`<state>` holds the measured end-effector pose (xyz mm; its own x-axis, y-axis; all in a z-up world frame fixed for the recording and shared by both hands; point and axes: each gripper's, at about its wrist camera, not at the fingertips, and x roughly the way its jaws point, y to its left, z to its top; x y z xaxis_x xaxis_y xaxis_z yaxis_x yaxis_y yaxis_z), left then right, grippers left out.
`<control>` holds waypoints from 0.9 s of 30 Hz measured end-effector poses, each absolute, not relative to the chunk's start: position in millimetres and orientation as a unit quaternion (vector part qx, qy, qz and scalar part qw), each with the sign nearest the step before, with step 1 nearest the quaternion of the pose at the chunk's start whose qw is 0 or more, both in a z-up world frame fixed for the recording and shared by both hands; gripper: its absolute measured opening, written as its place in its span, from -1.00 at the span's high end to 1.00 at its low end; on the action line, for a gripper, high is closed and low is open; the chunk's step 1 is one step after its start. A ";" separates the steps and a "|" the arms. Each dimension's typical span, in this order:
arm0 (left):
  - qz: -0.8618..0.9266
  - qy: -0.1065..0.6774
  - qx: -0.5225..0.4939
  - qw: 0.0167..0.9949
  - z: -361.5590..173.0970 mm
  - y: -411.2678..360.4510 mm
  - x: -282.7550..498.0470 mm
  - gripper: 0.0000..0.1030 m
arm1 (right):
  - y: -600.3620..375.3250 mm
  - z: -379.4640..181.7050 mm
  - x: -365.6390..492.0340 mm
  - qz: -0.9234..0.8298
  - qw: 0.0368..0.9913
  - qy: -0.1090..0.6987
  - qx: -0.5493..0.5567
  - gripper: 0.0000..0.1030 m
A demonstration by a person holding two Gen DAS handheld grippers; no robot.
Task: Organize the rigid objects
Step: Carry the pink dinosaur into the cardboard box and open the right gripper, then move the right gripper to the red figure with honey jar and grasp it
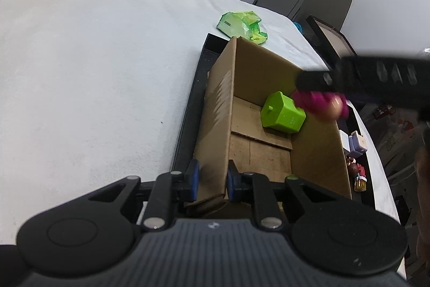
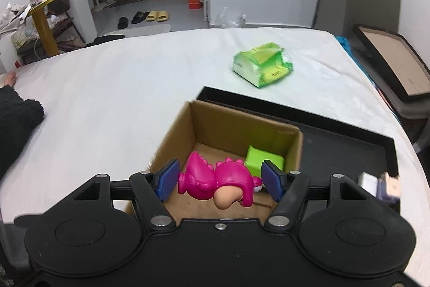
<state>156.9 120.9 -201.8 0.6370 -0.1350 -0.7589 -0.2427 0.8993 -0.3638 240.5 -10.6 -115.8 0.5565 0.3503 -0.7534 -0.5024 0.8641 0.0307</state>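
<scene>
Green packet (image 2: pixel 262 64), slippers (image 2: pixel 158 16), picture frame (image 2: pixel 393 63)

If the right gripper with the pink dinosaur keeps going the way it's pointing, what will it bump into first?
Probably the floor of the cardboard box. The right gripper points down into it, holding the pink dinosaur toy. The green block lies just ahead to the right, so it might get nudged first; depth is hard to judge.

Matt cardboard box (image 2: pixel 236 125), glossy plastic toy (image 2: pixel 215 182)
</scene>
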 end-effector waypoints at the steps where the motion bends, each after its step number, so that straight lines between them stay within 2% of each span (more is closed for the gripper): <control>1: 0.030 0.425 -0.223 0.877 -202.2 121.5 156.9 0.63 | -6.1 -112.9 240.9 0.256 0.878 0.392 -0.095 -0.28; 6: 0.027 0.423 -0.224 0.878 -202.8 122.1 156.6 0.62 | 3.2 -104.6 242.9 0.265 0.885 0.369 -0.100 -0.40; 27: 0.041 0.414 -0.200 0.887 -191.9 113.1 148.3 0.61 | -120.9 -133.8 228.6 0.179 0.887 0.424 -0.038 -0.40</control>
